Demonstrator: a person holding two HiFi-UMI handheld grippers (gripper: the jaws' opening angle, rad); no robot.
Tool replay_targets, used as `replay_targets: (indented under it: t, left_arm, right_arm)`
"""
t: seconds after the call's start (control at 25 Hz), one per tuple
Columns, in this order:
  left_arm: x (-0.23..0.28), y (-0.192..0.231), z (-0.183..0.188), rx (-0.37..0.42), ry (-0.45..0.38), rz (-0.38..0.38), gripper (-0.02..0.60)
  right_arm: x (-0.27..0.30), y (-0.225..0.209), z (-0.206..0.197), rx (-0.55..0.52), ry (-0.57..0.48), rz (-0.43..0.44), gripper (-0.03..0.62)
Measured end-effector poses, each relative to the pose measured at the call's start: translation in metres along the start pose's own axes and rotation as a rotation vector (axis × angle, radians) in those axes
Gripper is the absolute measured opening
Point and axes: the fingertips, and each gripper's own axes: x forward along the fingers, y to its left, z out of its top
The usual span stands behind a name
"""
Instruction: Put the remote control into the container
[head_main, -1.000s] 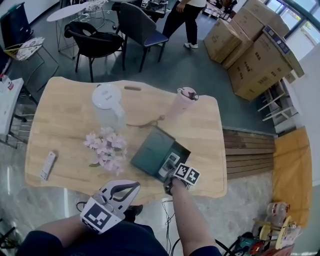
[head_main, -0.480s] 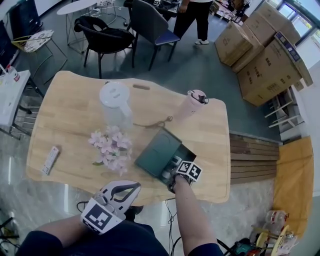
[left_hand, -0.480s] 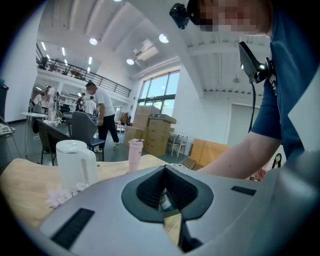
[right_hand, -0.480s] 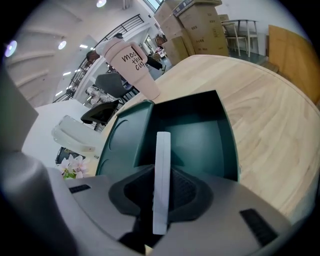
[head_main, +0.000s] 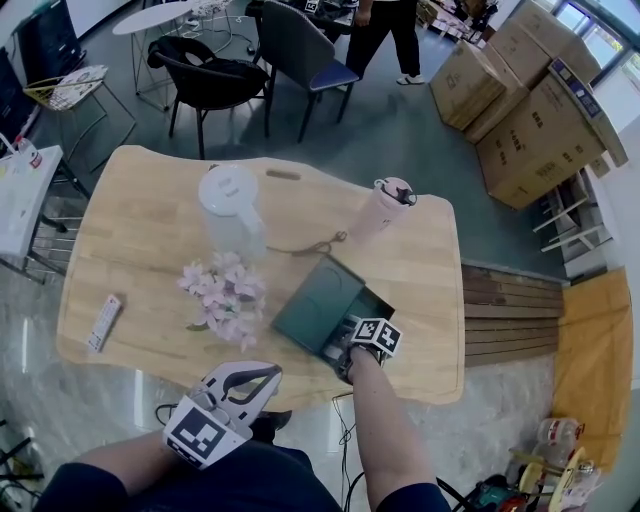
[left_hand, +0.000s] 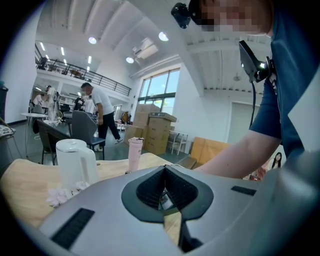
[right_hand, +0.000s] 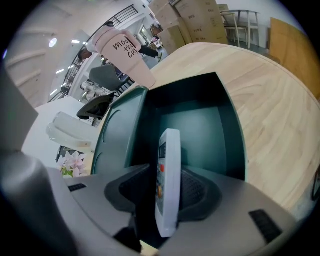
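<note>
A white remote control (right_hand: 169, 165) stands on edge between the jaws of my right gripper (right_hand: 165, 200), pointing down into the open dark green container (right_hand: 200, 120). The jaws have just been opening: a gap shows between the left pad and the remote, so it is not clamped. In the head view my right gripper (head_main: 352, 338) sits over the container's (head_main: 315, 300) open near end. My left gripper (head_main: 245, 385) hangs off the table's near edge, shut and empty. A second white remote (head_main: 104, 322) lies near the table's left end.
On the wooden table (head_main: 130, 250) stand a white kettle (head_main: 228, 200), a pink cup (head_main: 385, 205) and a bunch of pink flowers (head_main: 225, 295) just left of the container. Chairs, cardboard boxes and a person are beyond the far edge.
My right gripper has sunk with the remote into the container's open end. The left gripper has stayed where it was.
</note>
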Motion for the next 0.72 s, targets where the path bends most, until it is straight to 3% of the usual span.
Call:
replay_targets:
  t: [0.12, 0.48, 0.72]
  left_arm:
    - [0.0, -0.002, -0.001, -0.005, 0.006, -0.008, 0.012]
    - [0.004, -0.009, 0.0, -0.008, 0.006, -0.038, 0.012]
    - [0.005, -0.015, 0.002, -0.019, 0.006, -0.057, 0.012]
  right_arm:
    - [-0.002, 0.0, -0.003, -0.012, 0.015, 0.005, 0.199]
    - [-0.017, -0.005, -0.012, -0.02, 0.076, 0.002, 0.209]
    - [-0.031, -0.01, -0.011, -0.029, 0.063, -0.004, 0.209]
